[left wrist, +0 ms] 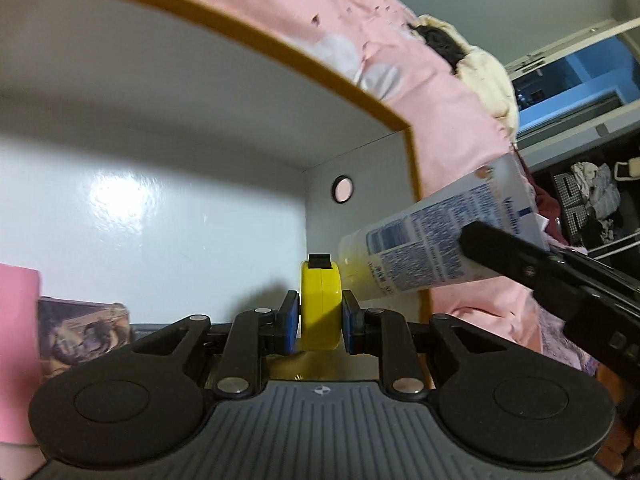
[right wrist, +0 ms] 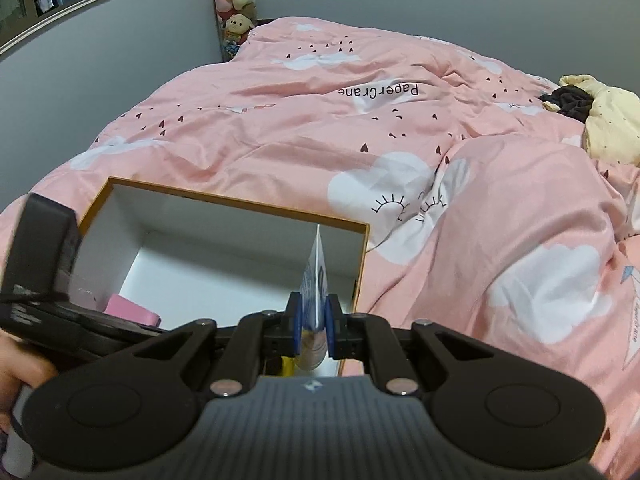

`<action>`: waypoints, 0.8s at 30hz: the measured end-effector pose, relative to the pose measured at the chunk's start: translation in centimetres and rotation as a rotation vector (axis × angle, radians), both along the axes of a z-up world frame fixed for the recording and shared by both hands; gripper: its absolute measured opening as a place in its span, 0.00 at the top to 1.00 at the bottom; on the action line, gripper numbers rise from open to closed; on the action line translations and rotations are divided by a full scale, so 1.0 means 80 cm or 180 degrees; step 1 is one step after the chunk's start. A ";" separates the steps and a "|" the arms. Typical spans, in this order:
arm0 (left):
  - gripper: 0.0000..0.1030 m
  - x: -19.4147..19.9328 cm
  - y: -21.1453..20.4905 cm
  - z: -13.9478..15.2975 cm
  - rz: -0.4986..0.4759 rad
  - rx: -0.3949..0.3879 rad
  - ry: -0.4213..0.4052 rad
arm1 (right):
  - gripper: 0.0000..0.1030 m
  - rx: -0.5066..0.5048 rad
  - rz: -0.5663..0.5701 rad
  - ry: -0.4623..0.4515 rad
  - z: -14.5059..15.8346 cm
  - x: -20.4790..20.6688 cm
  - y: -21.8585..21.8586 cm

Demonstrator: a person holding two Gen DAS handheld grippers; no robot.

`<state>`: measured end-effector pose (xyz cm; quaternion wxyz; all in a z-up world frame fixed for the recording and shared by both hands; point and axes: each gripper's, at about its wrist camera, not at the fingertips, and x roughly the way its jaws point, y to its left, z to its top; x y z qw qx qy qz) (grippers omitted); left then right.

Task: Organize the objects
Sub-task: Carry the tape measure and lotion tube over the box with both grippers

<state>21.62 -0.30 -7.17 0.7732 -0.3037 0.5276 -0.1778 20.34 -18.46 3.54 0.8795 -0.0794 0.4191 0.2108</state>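
The left gripper (left wrist: 320,322) sits nearest the lens, its blue pads clamped on either flat side of a yellow tape measure (left wrist: 320,304), which stands on edge with its black tab uppermost. This gripper and its load are inside the box (left wrist: 160,200), a white-lined carton with an orange-brown rim, low against the glossy inner wall. A round finger hole (left wrist: 343,189) pierces the box's end wall, above the tape measure. In the box's near left corner stand a pink item (left wrist: 18,352) and, just beside it, a printed card pack (left wrist: 86,330). The right gripper (right wrist: 313,322) is closed on a white lotion tube (right wrist: 316,288) with blue print; seen from the left wrist the tube (left wrist: 440,240) lies tilted, its pale cap end pointing down over the box's right rim, close to the tape measure; contact between them cannot be determined. From the right wrist the box (right wrist: 224,200) rests on a pink duvet (right wrist: 360,128) with cloud print. Beyond the box, plush toys (right wrist: 234,0) are stacked in the room corner, and a cream garment (right wrist: 608,128) lies at the duvet's far right.
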 end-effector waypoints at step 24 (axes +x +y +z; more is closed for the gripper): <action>0.71 -0.002 -0.015 -0.005 -0.0096 0.0504 0.0236 | 0.88 -0.0052 -0.0074 -0.0022 -0.022 0.007 -0.008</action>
